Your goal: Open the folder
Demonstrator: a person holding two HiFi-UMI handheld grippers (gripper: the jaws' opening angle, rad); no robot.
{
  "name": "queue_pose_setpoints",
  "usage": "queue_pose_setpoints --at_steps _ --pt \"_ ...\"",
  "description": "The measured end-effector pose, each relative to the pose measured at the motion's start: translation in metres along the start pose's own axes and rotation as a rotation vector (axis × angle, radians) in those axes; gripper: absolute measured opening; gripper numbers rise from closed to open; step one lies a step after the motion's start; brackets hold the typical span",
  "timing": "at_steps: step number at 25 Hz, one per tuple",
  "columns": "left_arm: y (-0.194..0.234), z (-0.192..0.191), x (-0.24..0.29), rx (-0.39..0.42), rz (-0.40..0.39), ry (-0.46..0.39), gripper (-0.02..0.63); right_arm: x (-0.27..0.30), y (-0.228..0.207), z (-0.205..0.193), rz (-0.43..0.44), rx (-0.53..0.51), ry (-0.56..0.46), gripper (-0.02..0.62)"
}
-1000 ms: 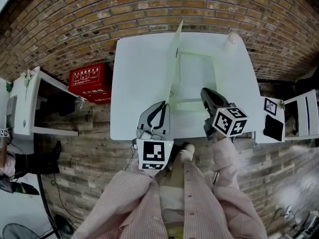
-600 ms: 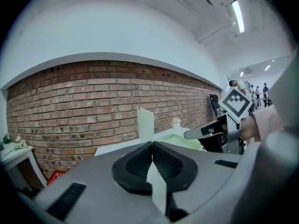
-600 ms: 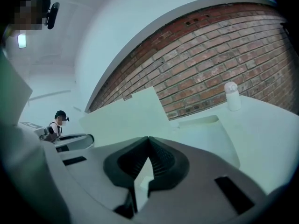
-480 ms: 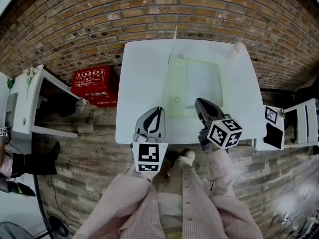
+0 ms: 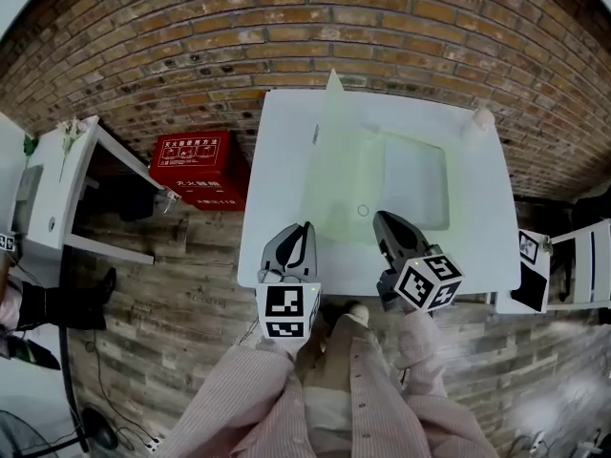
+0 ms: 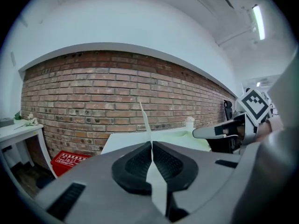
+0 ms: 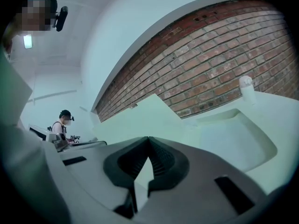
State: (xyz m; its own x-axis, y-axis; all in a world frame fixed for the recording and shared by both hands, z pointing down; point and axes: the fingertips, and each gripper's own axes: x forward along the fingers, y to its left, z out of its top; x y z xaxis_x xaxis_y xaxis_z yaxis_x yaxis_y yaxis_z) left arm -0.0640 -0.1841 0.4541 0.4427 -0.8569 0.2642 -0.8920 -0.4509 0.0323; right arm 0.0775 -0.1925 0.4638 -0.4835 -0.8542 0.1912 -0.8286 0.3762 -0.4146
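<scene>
A translucent pale green folder [image 5: 415, 175] lies on the white table [image 5: 477, 246]. Its cover [image 5: 334, 160] is raised along the left side. In the left gripper view the cover [image 6: 144, 118] stands edge-on, and it runs straight into my left gripper [image 6: 151, 144], which is shut on the cover's near edge. In the head view that left gripper [image 5: 304, 225] sits at the table's front edge. My right gripper [image 5: 382, 218] is at the folder's front edge. In its own view the right gripper [image 7: 148, 139] has its tips together, with a pale green sliver of the lower leaf between the pads.
A small white bottle [image 5: 480, 119] stands at the table's back right corner. A red box [image 5: 196, 165] sits on the floor to the left, by a white side table [image 5: 57, 189]. A brick wall runs behind. Another person [image 7: 63, 122] stands far off.
Both grippers have drawn back toward the table's front edge, staying shut. The cover, a thin upright edge before, now shows a broad face.
</scene>
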Motion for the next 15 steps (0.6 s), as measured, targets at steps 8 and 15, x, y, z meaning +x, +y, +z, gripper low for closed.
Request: queue_pose_setpoints --at_steps 8,15 --pt "0.036 -0.022 0.006 -0.130 0.096 0.044 0.012 0.029 0.031 -0.003 0.110 -0.018 0.025 0.005" --pt "0.061 -0.044 0.008 -0.238 0.181 0.074 0.021 0.051 0.049 -0.014 0.181 0.010 0.047 0.005"
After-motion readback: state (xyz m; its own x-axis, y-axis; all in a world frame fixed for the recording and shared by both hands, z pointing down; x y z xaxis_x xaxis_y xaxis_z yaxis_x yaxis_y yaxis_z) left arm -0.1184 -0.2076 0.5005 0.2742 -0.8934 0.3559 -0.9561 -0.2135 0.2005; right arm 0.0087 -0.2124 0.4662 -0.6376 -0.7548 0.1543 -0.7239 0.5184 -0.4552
